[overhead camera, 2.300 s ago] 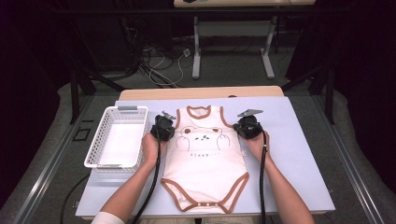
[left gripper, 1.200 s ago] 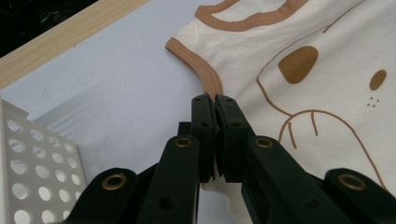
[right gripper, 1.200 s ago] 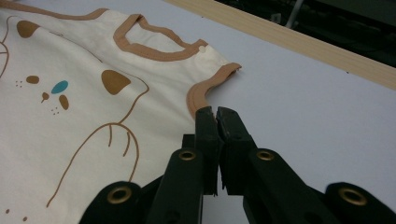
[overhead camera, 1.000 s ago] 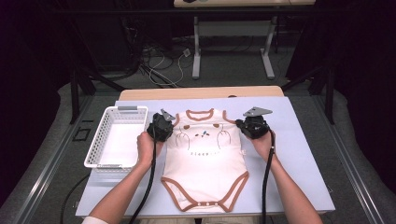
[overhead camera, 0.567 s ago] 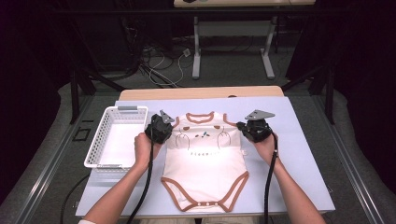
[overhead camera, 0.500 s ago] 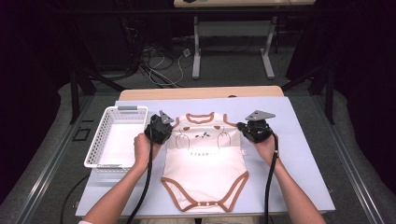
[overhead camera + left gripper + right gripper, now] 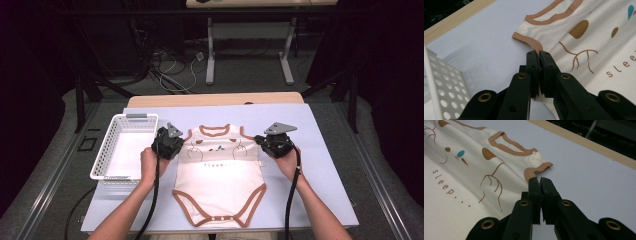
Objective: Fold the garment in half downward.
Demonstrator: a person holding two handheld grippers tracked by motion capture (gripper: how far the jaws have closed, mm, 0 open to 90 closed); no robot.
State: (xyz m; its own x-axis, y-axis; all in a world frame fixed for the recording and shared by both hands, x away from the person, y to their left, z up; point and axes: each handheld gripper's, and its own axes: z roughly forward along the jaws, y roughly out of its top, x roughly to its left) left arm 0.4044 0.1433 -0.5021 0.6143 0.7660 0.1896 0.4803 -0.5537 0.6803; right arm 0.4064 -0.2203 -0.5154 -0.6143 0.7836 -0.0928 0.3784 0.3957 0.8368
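Soft cream bodysuit [image 7: 220, 175], prob. cotton

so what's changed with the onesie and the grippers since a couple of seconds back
Both grippers, the left gripper and the right gripper, have carried the armhole edges of the onesie a little toward the far side of the table, and its upper part has come up off the mat and creased. Both jaws stay shut on the trim. The white basket and the onesie's snap end have not moved.

White basket [image 7: 125, 147] blocks the table's [image 7: 320, 165] left side.
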